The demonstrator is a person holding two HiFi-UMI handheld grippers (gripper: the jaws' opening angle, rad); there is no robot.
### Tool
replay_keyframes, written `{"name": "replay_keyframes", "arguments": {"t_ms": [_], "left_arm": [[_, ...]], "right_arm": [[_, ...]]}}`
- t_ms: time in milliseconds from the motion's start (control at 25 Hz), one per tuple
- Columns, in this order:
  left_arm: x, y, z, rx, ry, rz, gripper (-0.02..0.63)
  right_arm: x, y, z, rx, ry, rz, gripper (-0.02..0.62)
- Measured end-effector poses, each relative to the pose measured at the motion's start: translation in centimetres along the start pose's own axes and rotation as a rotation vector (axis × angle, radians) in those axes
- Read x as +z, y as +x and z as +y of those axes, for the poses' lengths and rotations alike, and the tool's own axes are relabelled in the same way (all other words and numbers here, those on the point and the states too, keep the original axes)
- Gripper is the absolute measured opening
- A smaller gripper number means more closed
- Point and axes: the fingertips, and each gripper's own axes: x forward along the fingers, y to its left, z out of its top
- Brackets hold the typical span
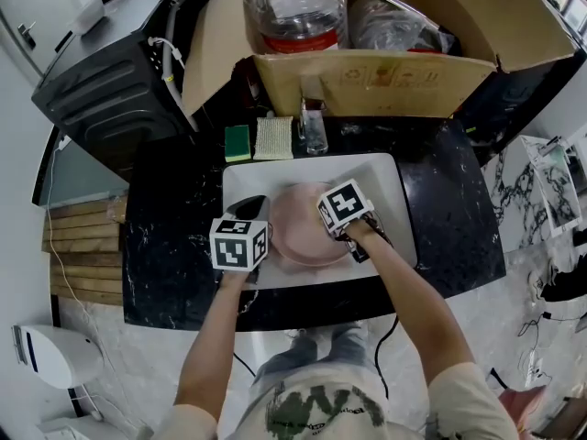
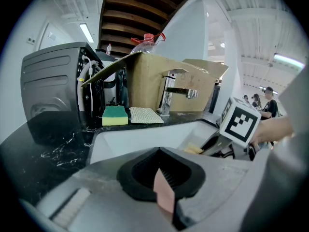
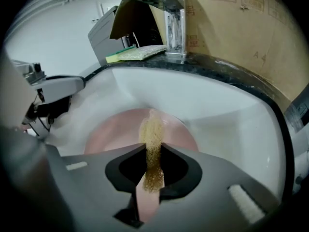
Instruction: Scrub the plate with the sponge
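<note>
A pink plate (image 1: 303,235) lies in the white sink (image 1: 390,181). My left gripper (image 1: 259,214) is at the plate's left rim and shut on it; in the left gripper view a pink sliver of the plate (image 2: 165,193) shows between the jaws of that gripper (image 2: 161,178). My right gripper (image 1: 336,220) hangs over the plate's right half, shut on a thin yellow-brown sponge (image 3: 152,146). In the right gripper view the sponge sticks out past the gripper (image 3: 153,170) above the plate (image 3: 113,139).
A green-and-yellow sponge (image 1: 238,142) and a pale scouring pad (image 1: 273,137) lie on the black counter behind the sink, beside the faucet (image 1: 314,126). A cardboard box (image 1: 376,82) with a water bottle (image 1: 293,7) stands behind. A black appliance (image 1: 110,71) sits at the back left.
</note>
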Motion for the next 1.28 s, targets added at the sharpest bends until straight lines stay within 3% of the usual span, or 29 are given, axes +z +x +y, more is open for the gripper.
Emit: {"name": "replay_keyframes", "arguments": {"t_ms": [680, 1280], "left_arm": [[0.0, 0.0, -0.1, -0.004, -0.001, -0.002, 0.005], [0.0, 0.0, -0.2, -0.006, 0.007, -0.001, 0.005]], "right_arm": [[0.3, 2.0, 10.2, 0.255, 0.002, 0.030, 0.060], [-2.3, 2.7, 10.4, 0.276, -0.060, 0.144, 0.060]]}}
